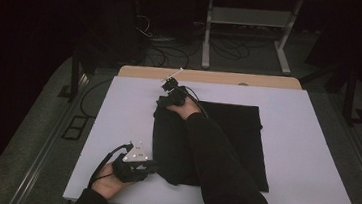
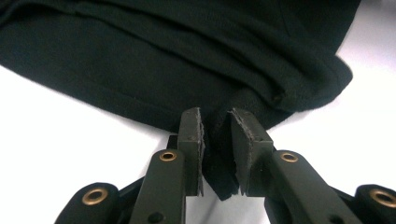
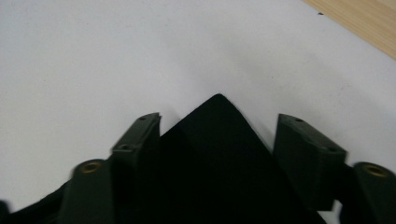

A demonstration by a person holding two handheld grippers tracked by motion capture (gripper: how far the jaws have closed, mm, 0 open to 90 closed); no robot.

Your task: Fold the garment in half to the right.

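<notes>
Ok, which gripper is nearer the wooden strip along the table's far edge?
Right. The right gripper sits at the black cloth's far corner, just short of the wooden strip; the left gripper clamps the cloth's near edge.

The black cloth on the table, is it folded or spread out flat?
Folded. The black cloth shows stacked layers at its near left corner in the left gripper view, where the left hand-held gripper pinches it.

White table mat [image 1: 314,160], wooden table edge [image 1: 211,78], floor cables [image 1: 174,51], metal stand [image 1: 250,18].

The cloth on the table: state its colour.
Plain black cloth, clearest in the high view.
</notes>
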